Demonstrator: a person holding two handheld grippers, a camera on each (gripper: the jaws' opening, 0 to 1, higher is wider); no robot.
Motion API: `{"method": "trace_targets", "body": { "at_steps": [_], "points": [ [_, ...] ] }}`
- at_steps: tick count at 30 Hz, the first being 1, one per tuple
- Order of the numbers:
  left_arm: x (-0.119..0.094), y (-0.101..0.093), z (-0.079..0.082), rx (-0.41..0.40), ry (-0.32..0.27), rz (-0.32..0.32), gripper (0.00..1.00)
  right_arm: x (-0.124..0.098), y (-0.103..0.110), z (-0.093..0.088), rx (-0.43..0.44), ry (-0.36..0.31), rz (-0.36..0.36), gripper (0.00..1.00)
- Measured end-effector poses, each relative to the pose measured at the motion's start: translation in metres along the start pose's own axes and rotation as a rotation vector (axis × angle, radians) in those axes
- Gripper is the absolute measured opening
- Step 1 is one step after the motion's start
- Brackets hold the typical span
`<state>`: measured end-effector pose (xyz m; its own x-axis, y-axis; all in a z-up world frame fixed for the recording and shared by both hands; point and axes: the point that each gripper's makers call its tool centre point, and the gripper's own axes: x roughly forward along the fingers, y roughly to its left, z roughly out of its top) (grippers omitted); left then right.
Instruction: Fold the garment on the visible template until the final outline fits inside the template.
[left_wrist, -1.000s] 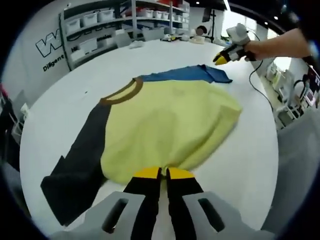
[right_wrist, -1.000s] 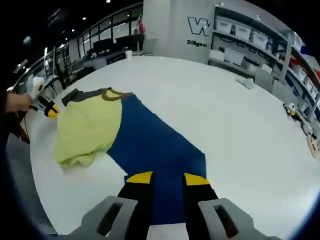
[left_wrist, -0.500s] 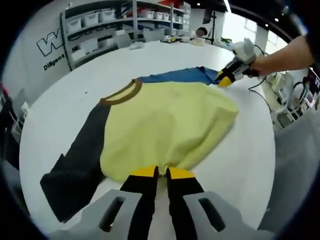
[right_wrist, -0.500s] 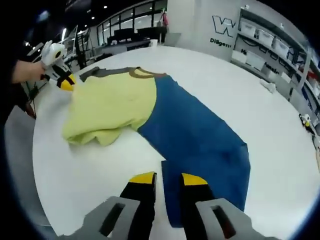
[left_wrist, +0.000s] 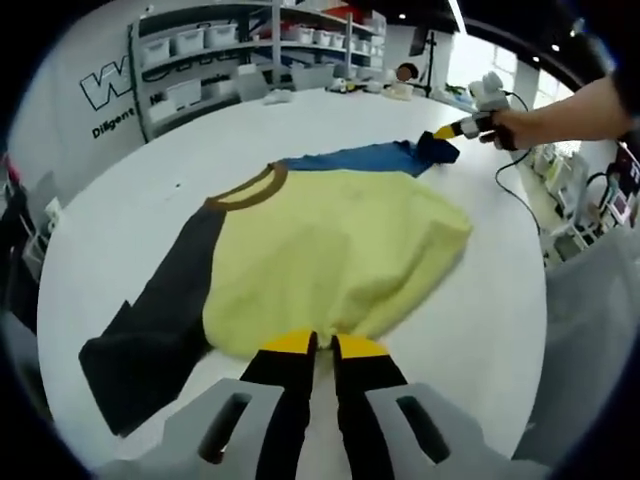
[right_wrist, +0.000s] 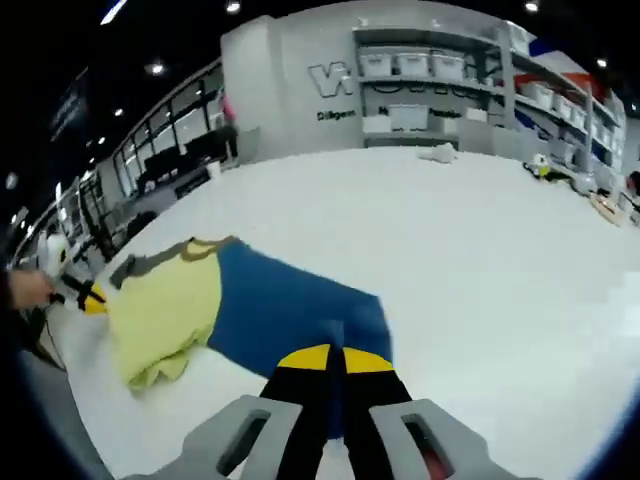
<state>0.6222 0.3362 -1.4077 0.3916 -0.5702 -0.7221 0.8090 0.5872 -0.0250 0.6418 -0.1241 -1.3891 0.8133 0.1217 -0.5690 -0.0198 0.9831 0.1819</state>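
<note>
In the left gripper view your left gripper (left_wrist: 320, 345) has its jaws together on the near hem of the garment (left_wrist: 330, 255), which lies spread on the white desk (left_wrist: 480, 330): yellow body in the middle, dark sleeve (left_wrist: 150, 330) out to the view's left, brown collar (left_wrist: 245, 188) beyond it, blue sleeve (left_wrist: 370, 157) at the far side. Your right gripper (left_wrist: 447, 131) sits at the blue sleeve's tip, which looks slightly raised, so it appears to have hold of it. I can make out no template outline on the desk here, so judge the fold against the yellow body itself. Keep the hem pinned flat while the other hand works, or the body will drag. In the right gripper view your right gripper (right_wrist: 328, 357) has its yellow tips closed on the end of the blue sleeve (right_wrist: 290, 310), the cloth running away from the jaws toward the yellow body (right_wrist: 165, 305); your left gripper (right_wrist: 93, 297) shows small at the view's left, at the yellow edge. To do this step well, lift the sleeve only enough to clear the desk, carry it across over the yellow body in a low arc, and lay it down with its crease along the body's side edge. Release only once the sleeve lies flat with no bunching, and keep the whole garment on the desk.
</note>
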Motion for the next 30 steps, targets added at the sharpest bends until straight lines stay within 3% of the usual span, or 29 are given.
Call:
{"method": "trace_targets", "body": {
  "at_steps": [6,10,12,15,18,19,20,21,23,25,27,29,30],
  "points": [
    [-0.005,0.0,0.002,-0.01,-0.011,0.001,0.05,-0.015,-0.051,0.015,0.167,-0.047,-0.135,0.0],
    [-0.005,0.0,0.001,-0.011,-0.005,0.002,0.05,-0.02,-0.07,0.015,0.259,-0.057,-0.194,0.0],
    [-0.006,0.0,0.002,-0.01,-0.005,0.003,0.04,-0.022,-0.07,0.013,0.248,-0.051,-0.206,0.0],
    [-0.007,0.0,0.002,-0.008,0.0,0.004,0.04,-0.027,-0.079,-0.005,0.234,0.041,-0.24,0.0],
    [-0.009,0.002,0.001,-0.009,-0.001,0.009,0.04,-0.033,-0.09,-0.013,0.233,0.058,-0.284,0.0],
    [-0.01,0.003,0.001,-0.009,0.001,0.012,0.04,-0.042,-0.103,-0.009,0.201,0.033,-0.365,0.0],
    [-0.011,0.005,0.0,-0.012,0.002,0.016,0.04,-0.047,-0.11,-0.002,0.152,-0.008,-0.4,0.0],
    [-0.012,0.006,-0.001,-0.016,-0.001,0.021,0.05,-0.05,-0.11,-0.002,0.166,-0.015,-0.409,0.0],
    [-0.013,0.007,-0.002,-0.025,-0.003,0.025,0.05,-0.051,-0.103,-0.017,0.164,0.059,-0.388,0.07],
    [-0.013,0.008,-0.005,-0.031,-0.002,0.032,0.06,-0.052,-0.095,-0.013,0.123,0.032,-0.377,0.01],
    [-0.015,0.011,-0.007,-0.044,-0.005,0.045,0.09,-0.046,-0.074,-0.01,0.145,-0.002,-0.298,0.0],
    [-0.016,0.015,-0.011,-0.061,-0.003,0.067,0.14,-0.039,-0.047,-0.013,0.08,0.016,-0.224,0.03],
    [-0.017,0.016,-0.012,-0.074,-0.005,0.073,0.16,-0.036,-0.029,-0.01,0.09,-0.02,-0.175,0.04]
  ]
}}
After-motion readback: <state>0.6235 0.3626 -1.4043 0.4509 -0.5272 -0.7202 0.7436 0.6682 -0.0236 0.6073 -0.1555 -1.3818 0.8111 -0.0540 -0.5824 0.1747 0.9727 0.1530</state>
